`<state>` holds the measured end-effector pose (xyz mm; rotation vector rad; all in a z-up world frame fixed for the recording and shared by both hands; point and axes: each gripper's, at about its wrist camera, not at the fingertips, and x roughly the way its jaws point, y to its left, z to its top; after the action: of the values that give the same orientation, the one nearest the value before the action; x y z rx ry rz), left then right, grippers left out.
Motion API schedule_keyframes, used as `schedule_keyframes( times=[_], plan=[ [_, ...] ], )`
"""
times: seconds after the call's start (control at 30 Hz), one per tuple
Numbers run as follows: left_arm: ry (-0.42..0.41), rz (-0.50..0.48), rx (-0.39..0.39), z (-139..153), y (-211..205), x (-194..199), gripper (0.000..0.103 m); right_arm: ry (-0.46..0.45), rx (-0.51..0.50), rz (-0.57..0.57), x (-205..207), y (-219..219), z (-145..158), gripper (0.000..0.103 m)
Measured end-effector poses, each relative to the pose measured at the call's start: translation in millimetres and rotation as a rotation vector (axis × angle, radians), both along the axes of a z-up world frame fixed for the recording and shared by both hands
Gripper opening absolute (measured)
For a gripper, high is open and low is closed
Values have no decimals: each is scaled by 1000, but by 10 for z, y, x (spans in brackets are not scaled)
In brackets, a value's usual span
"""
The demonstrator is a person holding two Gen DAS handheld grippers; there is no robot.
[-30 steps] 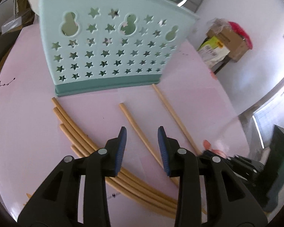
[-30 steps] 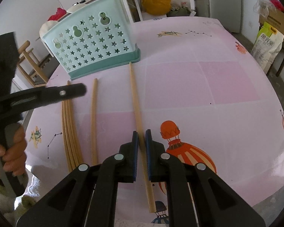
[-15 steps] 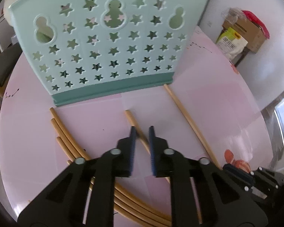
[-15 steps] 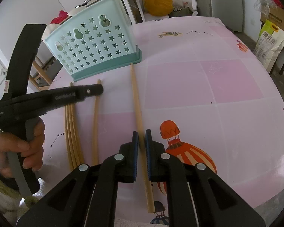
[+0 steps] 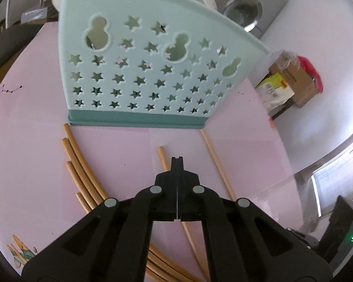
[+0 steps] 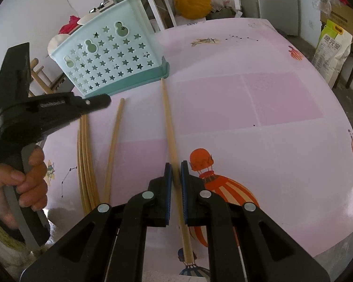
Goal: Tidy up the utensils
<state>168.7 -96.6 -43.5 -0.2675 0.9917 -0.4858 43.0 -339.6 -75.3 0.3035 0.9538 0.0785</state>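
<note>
The long tan wooden chopsticks are all on the pink patterned tabletop [image 6: 258, 108]; none can be seen standing in the pale mint plastic utensil basket with star-shaped cut-outs [image 6: 106, 63], though its inside is mostly hidden. So the sorting looks barely begun, if at all.

One straight chopstick [image 6: 169, 127] runs from just beside the basket's dark green base towards the near edge of the tabletop, over the printed orange balloon. The right hand-held gripper [image 6: 175, 176] is clamped on it near its thicker end, the blue pads pressing on both sides. It does not seem lifted clear.

A second single chopstick [image 6: 115, 141] lies to the left of that one, well apart from it. The left hand-held gripper [image 5: 177, 161] has its jaws pressed fully together with nothing between them; the stick's tip [image 5: 162, 157] shows just to the left of the closed tips, so this grab seems to have missed. In the right wrist view a hand [image 6: 28, 178] holds that tool low over the tabletop.

Further left, a bundle of about four chopsticks [image 6: 86, 164] lies touching side by side, untouched.

Left to do, as I judge it: every stick must go into the basket, six or so in all.
</note>
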Motion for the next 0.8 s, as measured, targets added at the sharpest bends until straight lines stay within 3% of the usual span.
schedule_keyframes(
  times=[0.1,0.2,0.33,0.5,0.8],
  plan=[
    [4,3,-41,37,91,-3,0,8,-9,4,3,5,26,9],
    [8,-12,-68,74,164,-12,0,7,-16,-10,-1,-16,71,19],
    [24,-39,-76,66,211,-26,1,2,-52,-18,18,-12,158,22],
    [45,-86,-65,32,198,-52,20,11,-81,-19,58,13,255,26],
    [71,-153,-58,25,237,-130,29,48,-106,13,431,122,302,26]
  ],
)
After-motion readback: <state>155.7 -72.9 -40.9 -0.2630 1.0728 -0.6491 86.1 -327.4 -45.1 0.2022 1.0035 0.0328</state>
